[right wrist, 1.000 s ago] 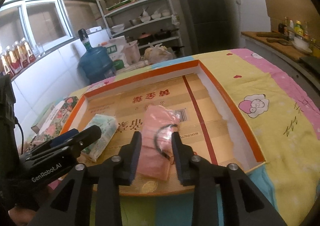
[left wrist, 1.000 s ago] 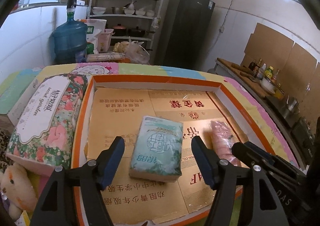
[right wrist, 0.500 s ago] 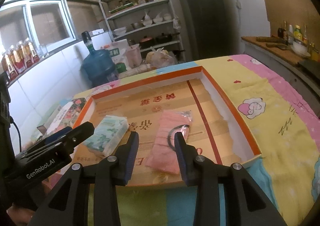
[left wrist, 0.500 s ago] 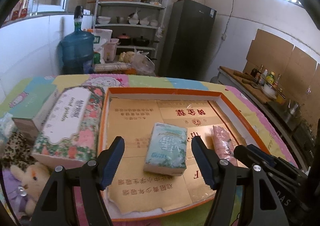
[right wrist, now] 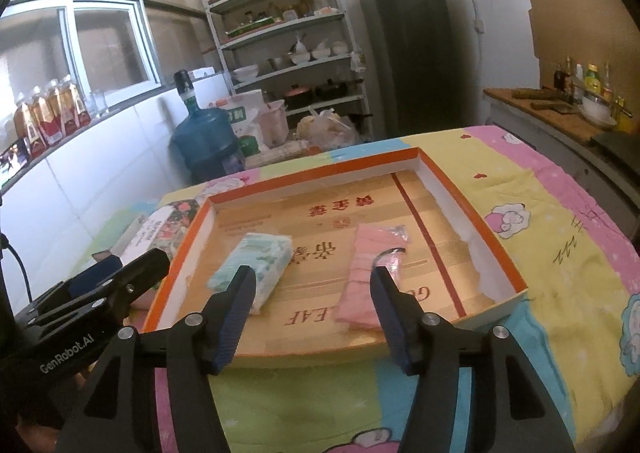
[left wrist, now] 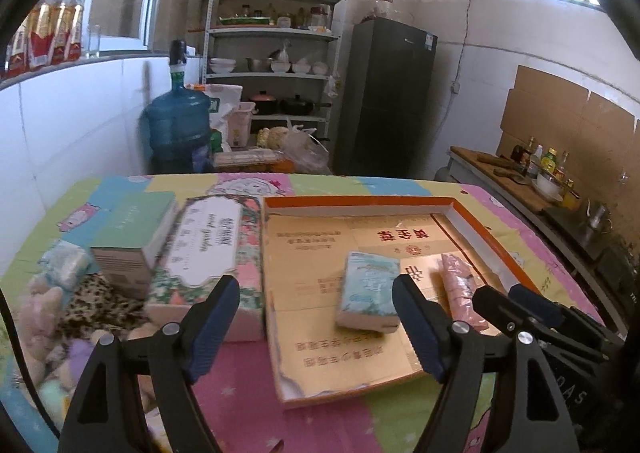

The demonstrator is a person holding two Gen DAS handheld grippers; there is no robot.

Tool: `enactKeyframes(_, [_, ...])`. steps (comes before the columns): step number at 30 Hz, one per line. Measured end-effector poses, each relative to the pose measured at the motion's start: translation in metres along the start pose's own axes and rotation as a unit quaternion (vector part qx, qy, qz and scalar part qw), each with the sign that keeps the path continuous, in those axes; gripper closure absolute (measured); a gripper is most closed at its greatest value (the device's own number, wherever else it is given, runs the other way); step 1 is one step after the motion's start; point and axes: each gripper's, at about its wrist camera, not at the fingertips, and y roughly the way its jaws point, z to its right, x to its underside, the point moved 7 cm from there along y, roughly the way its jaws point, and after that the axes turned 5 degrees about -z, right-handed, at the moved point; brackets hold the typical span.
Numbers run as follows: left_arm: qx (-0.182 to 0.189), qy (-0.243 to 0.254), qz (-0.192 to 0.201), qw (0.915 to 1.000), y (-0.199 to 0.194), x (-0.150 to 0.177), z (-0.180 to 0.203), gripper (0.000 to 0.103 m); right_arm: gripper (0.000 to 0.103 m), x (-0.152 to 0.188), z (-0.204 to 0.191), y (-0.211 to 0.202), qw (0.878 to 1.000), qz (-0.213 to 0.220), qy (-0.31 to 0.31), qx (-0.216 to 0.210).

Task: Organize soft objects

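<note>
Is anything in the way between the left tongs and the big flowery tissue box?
Nothing visible. The left tongs are open and empty, and the flowery tissue box lies just ahead to their left, outside the orange tray. Only bare tablecloth lies between them.

Two wrist cameras, both looking over the orange-rimmed tray (left wrist: 362, 202) toward the shelves.

From the left wrist we look from the tray's near-left corner, back a little, floral box (left wrist: 208, 241) in frame. From the right wrist we sit at the tray's (right wrist: 472, 213) near edge, angled left. Both views share the tray floor and the blue water jug (left wrist: 178, 129) (right wrist: 206, 145) beyond.
</note>
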Motion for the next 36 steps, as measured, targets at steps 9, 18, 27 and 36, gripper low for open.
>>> enactKeyframes(9, [-0.026, -0.005, 0.015, 0.9995, -0.024, 0.004, -0.030, 0.025, 0.042, 0.004, -0.030, -0.011, 1.000, 0.010, -0.014, -0.009])
enactKeyframes(18, [-0.049, -0.015, 0.033, 0.9982, -0.048, 0.009, -0.062, 0.025, 0.042, 0.011, -0.065, -0.015, 0.999, 0.014, -0.030, -0.020])
enactKeyframes(27, [-0.067, -0.026, 0.042, 0.9965, -0.067, 0.017, -0.095, 0.025, 0.042, 0.018, -0.101, -0.014, 0.998, 0.011, -0.049, -0.034])
enactKeyframes(36, [-0.086, -0.040, 0.046, 0.9944, -0.081, 0.023, -0.128, 0.025, 0.042, 0.025, -0.133, -0.014, 0.997, 0.010, -0.067, -0.044])
